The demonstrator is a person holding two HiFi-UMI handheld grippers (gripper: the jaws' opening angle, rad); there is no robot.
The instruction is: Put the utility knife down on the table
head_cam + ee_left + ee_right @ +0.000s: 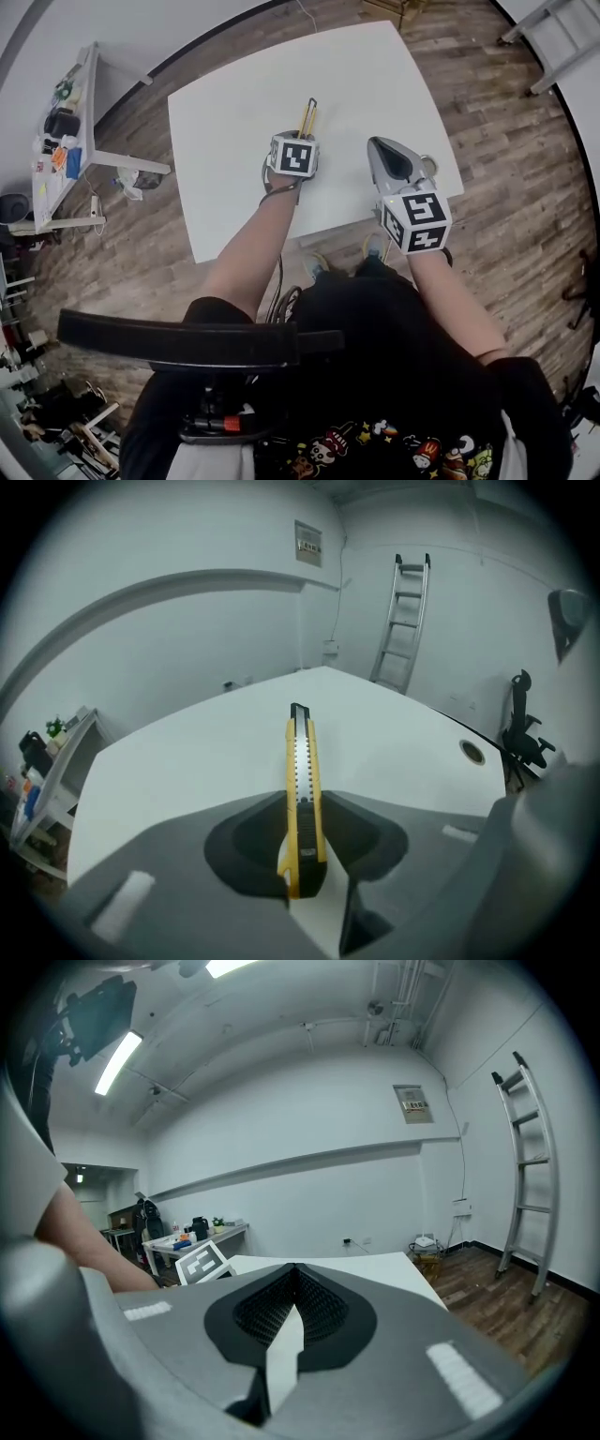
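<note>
Closest to the lens in the left gripper view, the fingers [246,844] of the left gripper [302,855] are clenched on the rear end of the yellow utility knife [302,771]. The knife stands on its narrow edge between them, its slider side up and its tip pointing to 12 o'clock. It is held above the white worktop [178,752], not resting on it. How high it hangs cannot be judged.

This looks like a carrying grip. Pinching the handle end keeps the blade end away from the person and leaves most of the body free to meet the surface first. Whether any blade is pushed out cannot be made out.

From the head view, the knife [307,114] hangs over the near middle of the worktop [234,103], which is bare, so it could probably go down anywhere there.

At 3 o'clock of the left gripper [303,133], the right gripper [380,148] hovers at the worktop's near right corner. Its fingers [323,1309] are closed on nothing. It appears parked aside, having no evident part in this step.

Further out, a cluttered side table [56,141] stands at 9 o'clock and a ladder [405,621] leans on the wall at 1 o'clock.
</note>
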